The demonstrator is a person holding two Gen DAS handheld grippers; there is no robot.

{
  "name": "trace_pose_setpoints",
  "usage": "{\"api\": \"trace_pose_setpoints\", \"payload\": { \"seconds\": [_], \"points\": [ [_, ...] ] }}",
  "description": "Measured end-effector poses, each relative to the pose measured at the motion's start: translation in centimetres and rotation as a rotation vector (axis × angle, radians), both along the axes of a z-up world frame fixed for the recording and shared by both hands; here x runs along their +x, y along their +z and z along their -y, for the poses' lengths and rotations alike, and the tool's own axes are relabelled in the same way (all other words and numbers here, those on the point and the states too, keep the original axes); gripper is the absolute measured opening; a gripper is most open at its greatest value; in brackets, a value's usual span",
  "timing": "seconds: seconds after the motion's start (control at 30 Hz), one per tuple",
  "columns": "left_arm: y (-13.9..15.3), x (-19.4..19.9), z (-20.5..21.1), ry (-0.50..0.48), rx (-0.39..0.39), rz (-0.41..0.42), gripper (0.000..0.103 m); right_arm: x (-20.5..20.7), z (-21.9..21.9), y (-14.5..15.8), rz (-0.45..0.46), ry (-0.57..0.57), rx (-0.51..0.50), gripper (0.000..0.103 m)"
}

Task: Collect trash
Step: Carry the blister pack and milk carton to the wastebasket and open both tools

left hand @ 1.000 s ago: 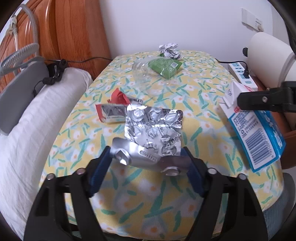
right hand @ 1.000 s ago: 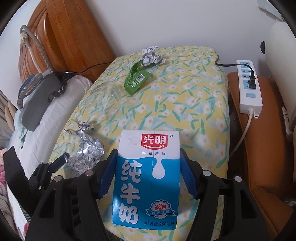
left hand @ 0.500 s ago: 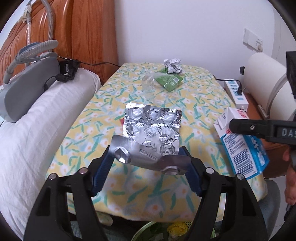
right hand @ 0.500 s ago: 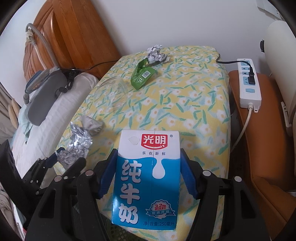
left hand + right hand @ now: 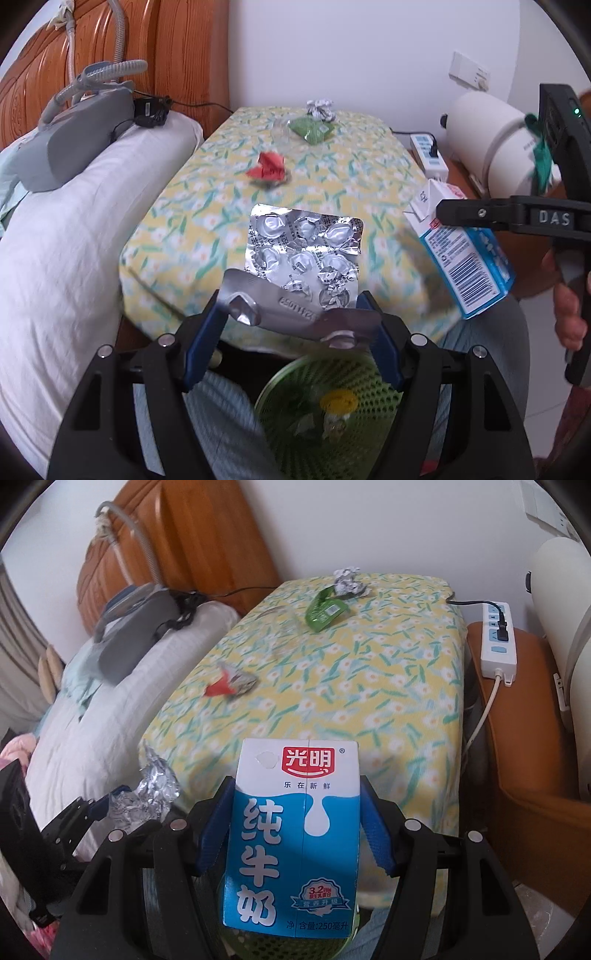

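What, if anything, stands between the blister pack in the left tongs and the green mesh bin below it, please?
Nothing visible does. The blister pack, held in the left tongs, hangs past the table's edge, with the open green mesh bin right beneath.

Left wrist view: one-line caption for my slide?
Left gripper clamps a spent foil blister pack above the green mesh bin; milk carton held alongside.
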State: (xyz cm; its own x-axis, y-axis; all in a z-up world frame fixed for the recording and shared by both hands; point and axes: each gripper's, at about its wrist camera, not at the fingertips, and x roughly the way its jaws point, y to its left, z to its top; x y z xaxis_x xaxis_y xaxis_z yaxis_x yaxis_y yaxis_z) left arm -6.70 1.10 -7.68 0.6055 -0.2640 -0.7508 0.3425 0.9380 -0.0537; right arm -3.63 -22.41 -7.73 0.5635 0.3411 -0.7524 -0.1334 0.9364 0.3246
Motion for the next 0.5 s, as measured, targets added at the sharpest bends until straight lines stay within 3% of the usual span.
{"api": "trace_pose_setpoints", "payload": {
  "seconds": [0.1,0.23,0.5],
  "points": [
    [-0.7,-2.0,-1.0,-0.009,0.017,-0.028,0.069,-2.0,-1.2,-0.7,-0.031,0.045,-0.009,0.065],
    [-2.3,-3.9,-2.2,-0.002,0.018,-0.076,0.069,-4.6,-3.6,-4.0,-0.135,0.116,-0.029,0.065],
    [-4.3,-5.0,-2.9,-0.002,0.017,-0.116,0.069,-6.1,-5.9,-9.4,-0.275,0.143,-0.057,0.065]
  ]
}}
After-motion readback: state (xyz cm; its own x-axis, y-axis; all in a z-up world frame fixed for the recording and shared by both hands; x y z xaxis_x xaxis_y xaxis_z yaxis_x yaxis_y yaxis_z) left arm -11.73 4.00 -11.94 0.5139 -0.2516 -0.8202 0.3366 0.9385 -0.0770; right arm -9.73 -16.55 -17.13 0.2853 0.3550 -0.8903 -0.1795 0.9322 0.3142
